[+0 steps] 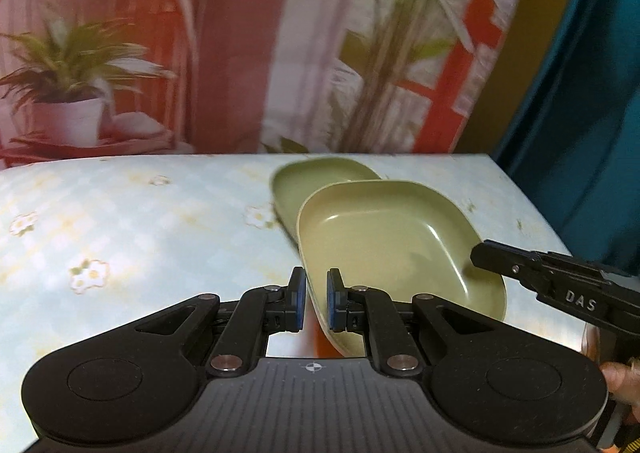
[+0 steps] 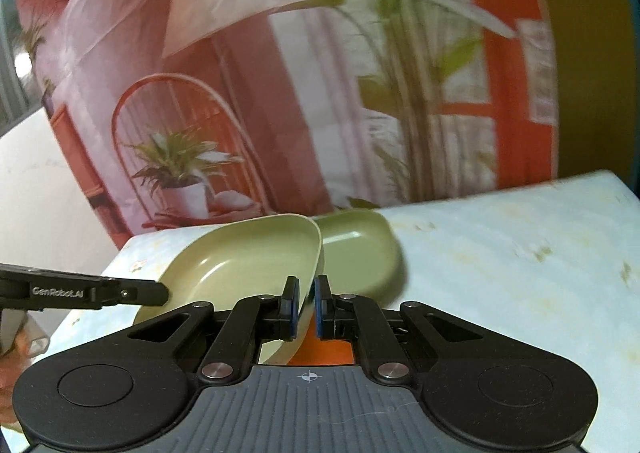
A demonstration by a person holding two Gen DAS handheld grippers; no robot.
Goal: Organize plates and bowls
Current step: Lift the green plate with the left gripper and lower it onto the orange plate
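Plates first: two olive-green, rounded-square plastic plates show above a bench point(image 1: 120, 221) covered in a pale blue checked cloth with small flowers. In the left wrist view, the left gripper point(image 1: 316, 303) fills the lower middle of the frame, its blue-padded jaws closed on the near-left rim of the nearer green plate point(image 1: 384, 237), which is lifted and tilted, spreading up and to the right from the fingertips. Behind it, at upper centre, the second green plate point(image 1: 316, 177) lies on the bench, partly hidden by the held one. At the right edge the right gripper point(image 1: 486, 255) reaches in and meets the same plate's right rim.

In the right wrist view, the left gripper point(image 2: 162, 292) enters from the left edge at the held plate's point(image 2: 248, 257) left rim. Lower centre, the right gripper point(image 2: 306, 307) is clamped on that plate's near-right rim. Just right of it, the second plate point(image 2: 360, 249) lies on the bench point(image 2: 520, 253) cloth.
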